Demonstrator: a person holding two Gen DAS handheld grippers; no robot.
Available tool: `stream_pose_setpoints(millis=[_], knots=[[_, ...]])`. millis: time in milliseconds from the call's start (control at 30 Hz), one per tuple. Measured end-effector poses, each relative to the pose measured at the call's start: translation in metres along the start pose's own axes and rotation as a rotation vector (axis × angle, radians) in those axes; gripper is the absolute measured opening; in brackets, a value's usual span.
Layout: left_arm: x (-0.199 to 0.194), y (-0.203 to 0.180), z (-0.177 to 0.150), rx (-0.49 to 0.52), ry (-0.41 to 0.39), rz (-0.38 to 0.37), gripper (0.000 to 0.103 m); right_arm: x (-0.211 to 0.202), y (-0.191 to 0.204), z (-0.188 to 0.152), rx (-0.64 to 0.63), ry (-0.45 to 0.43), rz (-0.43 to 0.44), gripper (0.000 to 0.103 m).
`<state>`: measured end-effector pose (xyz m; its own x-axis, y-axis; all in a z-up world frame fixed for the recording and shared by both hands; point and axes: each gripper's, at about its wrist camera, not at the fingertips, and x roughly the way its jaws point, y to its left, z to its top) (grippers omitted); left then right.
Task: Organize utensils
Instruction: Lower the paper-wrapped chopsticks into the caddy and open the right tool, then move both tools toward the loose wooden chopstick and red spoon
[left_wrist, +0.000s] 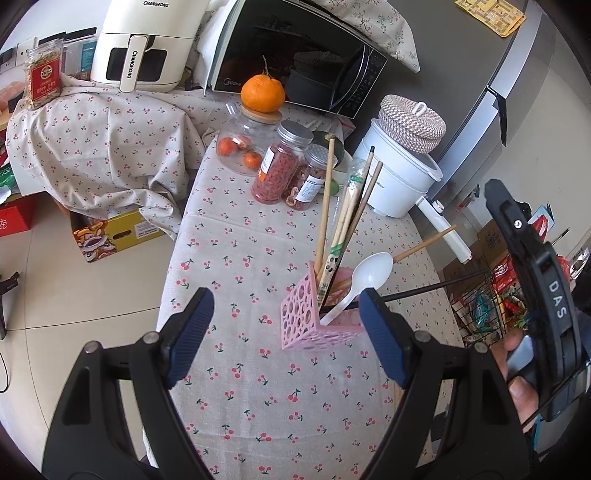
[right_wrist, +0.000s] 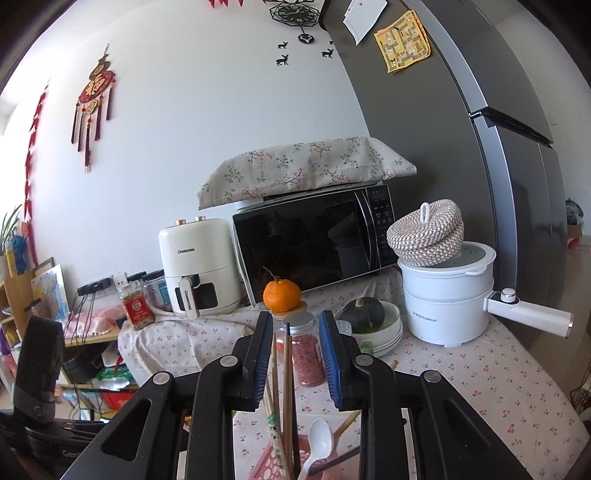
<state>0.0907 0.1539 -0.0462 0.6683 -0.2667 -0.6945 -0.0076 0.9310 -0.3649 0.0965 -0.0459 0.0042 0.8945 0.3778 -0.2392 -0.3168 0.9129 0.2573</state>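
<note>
A pink perforated holder (left_wrist: 314, 325) stands on the cherry-print tablecloth (left_wrist: 251, 369). It holds several wooden chopsticks (left_wrist: 325, 221), a dark chopstick (left_wrist: 424, 290) leaning right, and a white plastic spoon (left_wrist: 364, 284). My left gripper (left_wrist: 286, 336) is open, its blue pads either side of the holder, just in front of it. My right gripper (right_wrist: 295, 360) is open and empty, directly above the holder (right_wrist: 273, 463), with the chopstick tops (right_wrist: 286, 369) rising between its fingers without touching. The spoon (right_wrist: 319, 443) shows below it. The right gripper's body also shows in the left wrist view (left_wrist: 535, 295).
Jars of dried goods (left_wrist: 280, 166) and a glass jar topped with an orange (left_wrist: 262, 92) stand behind the holder. A white cooker with a woven lid (left_wrist: 402, 166), a microwave (right_wrist: 314, 243), an air fryer (right_wrist: 195, 266) and a grey fridge (right_wrist: 480, 147) lie beyond. The table edge drops left to the floor.
</note>
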Motion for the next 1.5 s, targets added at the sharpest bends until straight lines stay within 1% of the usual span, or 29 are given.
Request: stream_pose_setpoints(millis=[33,167,233,333,467,567,733,800,933,1000,1067,1167,1233,1267,1333,1433,1500], knots=[[0.001,-0.003,-0.001,0.008,0.002,0.005,0.082,-0.007,-0.002,0.004,-0.005,0.003,-0.009,0.036],[0.000,-0.019,-0.009,0.052,0.009,0.005,0.082,-0.034,-0.012,0.016,-0.046,0.029,-0.054,0.044],[-0.003,-0.032,-0.013,0.083,0.005,0.003,0.082,-0.047,-0.020,0.019,-0.050,0.047,-0.079,0.054],[-0.005,-0.050,-0.021,0.129,-0.007,0.009,0.085,-0.065,-0.036,0.022,-0.036,0.084,-0.114,0.061],[-0.005,-0.076,-0.036,0.208,-0.026,0.035,0.087,-0.081,-0.062,0.020,-0.008,0.159,-0.173,0.069],[0.000,-0.097,-0.049,0.275,-0.027,0.050,0.091,-0.088,-0.085,0.013,0.019,0.223,-0.216,0.075],[0.017,-0.127,-0.067,0.368,0.019,0.045,0.092,-0.094,-0.125,-0.006,0.107,0.326,-0.257,0.081],[0.025,-0.136,-0.073,0.389,0.046,0.034,0.092,-0.093,-0.142,-0.013,0.141,0.383,-0.282,0.082],[0.047,-0.150,-0.082,0.385,0.138,0.023,0.092,-0.084,-0.180,-0.033,0.221,0.532,-0.340,0.083],[0.057,-0.155,-0.087,0.371,0.172,0.011,0.092,-0.081,-0.198,-0.043,0.273,0.580,-0.357,0.083],[0.068,-0.166,-0.092,0.377,0.195,0.008,0.092,-0.077,-0.211,-0.051,0.306,0.630,-0.359,0.083],[0.089,-0.185,-0.100,0.412,0.219,0.020,0.085,-0.072,-0.226,-0.059,0.338,0.686,-0.355,0.083],[0.106,-0.196,-0.104,0.438,0.239,0.036,0.071,-0.068,-0.232,-0.061,0.338,0.718,-0.354,0.083],[0.116,-0.199,-0.105,0.433,0.257,0.036,0.067,-0.066,-0.234,-0.061,0.338,0.728,-0.359,0.083],[0.137,-0.199,-0.103,0.390,0.302,0.034,0.052,-0.066,-0.243,-0.063,0.354,0.748,-0.372,0.083],[0.163,-0.198,-0.099,0.339,0.351,0.046,0.041,-0.068,-0.256,-0.067,0.400,0.775,-0.376,0.083],[0.175,-0.198,-0.098,0.313,0.377,0.044,0.039,-0.069,-0.260,-0.068,0.413,0.786,-0.367,0.083]])
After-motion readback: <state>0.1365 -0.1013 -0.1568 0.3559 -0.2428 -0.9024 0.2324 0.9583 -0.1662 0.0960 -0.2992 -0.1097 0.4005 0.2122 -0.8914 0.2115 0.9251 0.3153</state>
